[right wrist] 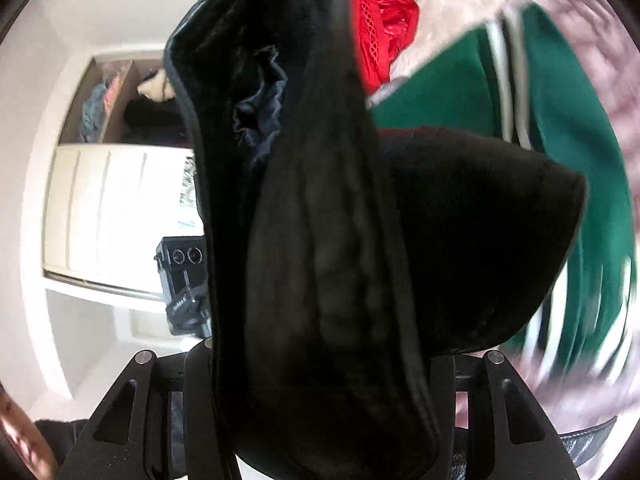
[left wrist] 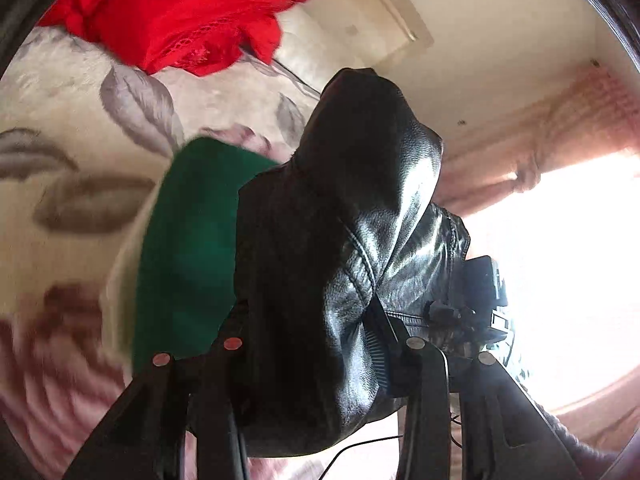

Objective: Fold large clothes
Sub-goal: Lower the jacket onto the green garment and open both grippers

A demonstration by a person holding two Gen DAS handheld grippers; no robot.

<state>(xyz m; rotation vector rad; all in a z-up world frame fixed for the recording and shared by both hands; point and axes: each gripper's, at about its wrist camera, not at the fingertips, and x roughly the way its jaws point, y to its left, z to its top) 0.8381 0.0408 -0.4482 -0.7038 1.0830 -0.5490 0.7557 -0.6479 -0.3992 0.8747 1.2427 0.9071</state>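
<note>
Black jacket (left wrist: 352, 240) over floral bedspread (left wrist: 80, 120)

A floral bedspread (left wrist: 60, 92), pink curtain (left wrist: 576, 120), bright window (left wrist: 560, 260) and white wardrobe (right wrist: 112, 200) are in view

Two wrist cameras, both close against one black leather jacket (left wrist: 360, 240)

Both face forward and downward; shared beyond: green garment (right wrist: 460, 92) at 2 o'clock, red garment (left wrist: 180, 12) at 11.

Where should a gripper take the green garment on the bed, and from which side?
Grip the green garment at its free edge by the white stripes, coming from above, from the open bedspread side. It lies flat, so only an edge gives the fingers something to pinch. The near side is screened by the black jacket that both grippers hold. Blur hides the hem.
</note>
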